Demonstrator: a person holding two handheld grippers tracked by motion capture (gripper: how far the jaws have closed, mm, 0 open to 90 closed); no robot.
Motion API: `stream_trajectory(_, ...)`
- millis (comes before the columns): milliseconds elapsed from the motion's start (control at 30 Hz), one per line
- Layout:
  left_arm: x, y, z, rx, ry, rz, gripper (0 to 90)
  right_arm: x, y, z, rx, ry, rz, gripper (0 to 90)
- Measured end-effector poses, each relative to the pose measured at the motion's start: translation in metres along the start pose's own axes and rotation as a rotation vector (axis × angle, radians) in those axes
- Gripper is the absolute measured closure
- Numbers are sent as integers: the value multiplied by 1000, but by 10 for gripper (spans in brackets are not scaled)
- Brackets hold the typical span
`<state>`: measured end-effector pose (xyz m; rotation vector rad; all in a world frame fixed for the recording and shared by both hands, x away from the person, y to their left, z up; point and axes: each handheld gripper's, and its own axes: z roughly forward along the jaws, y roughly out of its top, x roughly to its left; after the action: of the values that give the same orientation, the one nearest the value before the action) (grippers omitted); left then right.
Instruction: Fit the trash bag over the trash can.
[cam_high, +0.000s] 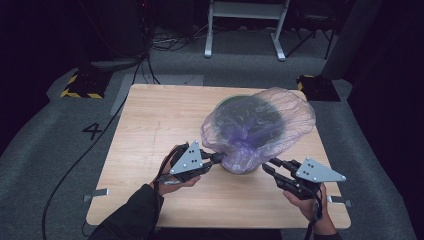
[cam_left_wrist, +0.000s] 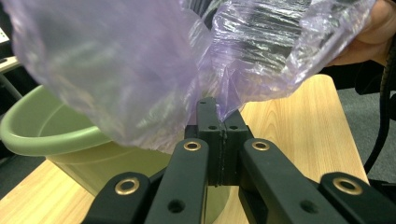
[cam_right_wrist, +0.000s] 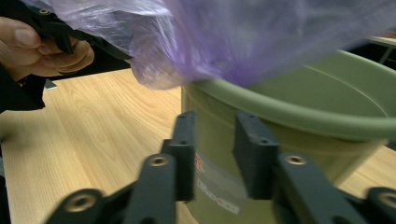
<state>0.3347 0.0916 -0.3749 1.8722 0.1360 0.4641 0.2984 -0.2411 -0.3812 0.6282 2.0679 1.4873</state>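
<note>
The left gripper (cam_high: 218, 158) is pinching the purple bag (cam_high: 260, 125) over the green bucket (cam_right_wrist: 299, 116) at centre frame; the right gripper's (cam_high: 268, 167) fingers are standing released beside it.

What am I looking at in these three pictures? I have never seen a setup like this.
A person holds a handheld two-jaw tool in each hand at a wooden table. One camera looks down from above; the other two ride on the tools and look along their black jaws. On the table stands a green bucket with a purple plastic bag ballooning over it. The left gripper is shut on the bag's edge. The right gripper is open, close to the bucket's side, holding nothing.
</note>
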Motion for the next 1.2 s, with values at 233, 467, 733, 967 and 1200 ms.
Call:
stream_trajectory(233, -6, -3, 6, 18, -3, 17, 898, -16, -1, -26, -37, -68, 104, 335)
stream_trajectory(467, -8, 0, 10, 28, 1, 27, 897, -20, 29, -50, -102, -132, 139, 241)
stream_trajectory(733, -15, 2, 18, 45, 10, 50, 897, 1, 58, -45, -103, -43, 122, 231)
stream_trajectory(967, -19, 5, 24, 55, 11, 69, 897, 16, 66, -37, -77, -8, 126, 226)
stream_trajectory(1200, -21, 4, 29, 52, -13, 63, 896, 18, 60, -16, -34, -1, 121, 373)
